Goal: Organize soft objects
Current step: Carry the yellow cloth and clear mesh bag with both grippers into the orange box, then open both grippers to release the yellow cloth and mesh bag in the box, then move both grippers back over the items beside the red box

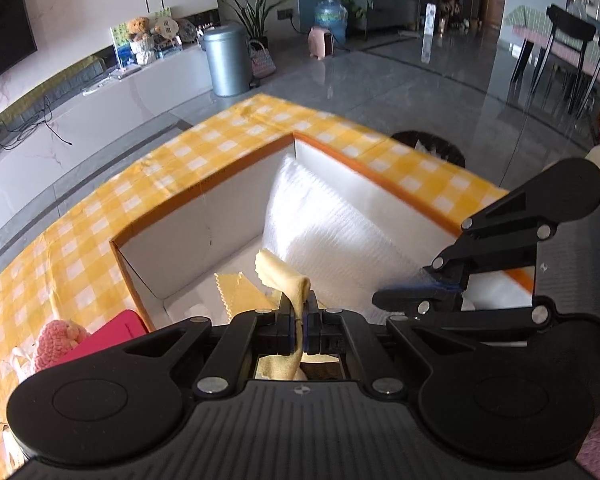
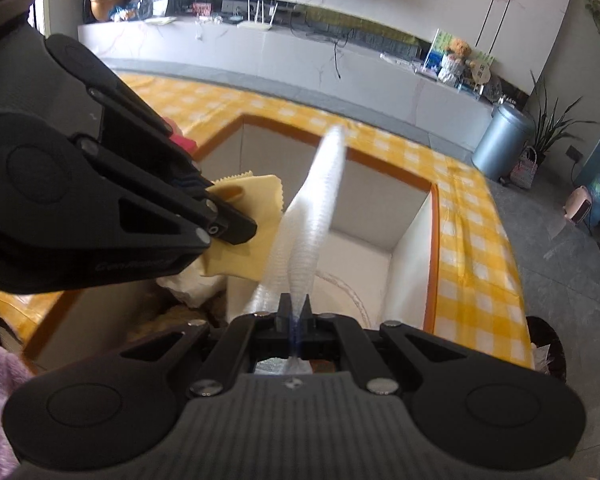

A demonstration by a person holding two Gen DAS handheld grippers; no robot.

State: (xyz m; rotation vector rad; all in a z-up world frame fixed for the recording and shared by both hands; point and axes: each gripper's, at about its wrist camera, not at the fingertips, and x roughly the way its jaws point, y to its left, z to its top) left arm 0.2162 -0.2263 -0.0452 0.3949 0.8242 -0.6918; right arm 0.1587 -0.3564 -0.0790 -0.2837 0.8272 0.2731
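Now the left gripper (image 1: 299, 312) is clamped on a yellow cloth (image 1: 286, 276), and the right gripper (image 2: 295, 310) is clamped on a white mesh cloth (image 2: 314, 208). Both cloths hang over the open orange-rimmed box (image 1: 204, 196), yellow at left, white at right, on the yellow checked tablecloth (image 1: 100, 208).

Setting: a home, open living and dining room
Wall: a large dark television (image 1: 0, 20) hung on pale marble-look panelling
Low console: a long white unit (image 2: 300, 52) carried cables, framed pictures and a teddy bear (image 1: 140, 30)
Floor: glossy grey tiles (image 1: 400, 80) reflected the daylight
Household items: a grey pedal bin (image 1: 225, 60), potted plants (image 1: 256, 12) and a water bottle (image 1: 331, 16) stood by the wall
Dining area: black chairs (image 1: 556, 52) stood at a cloth-covered table
Work surface: a yellow checked tablecloth (image 1: 100, 216) covered it
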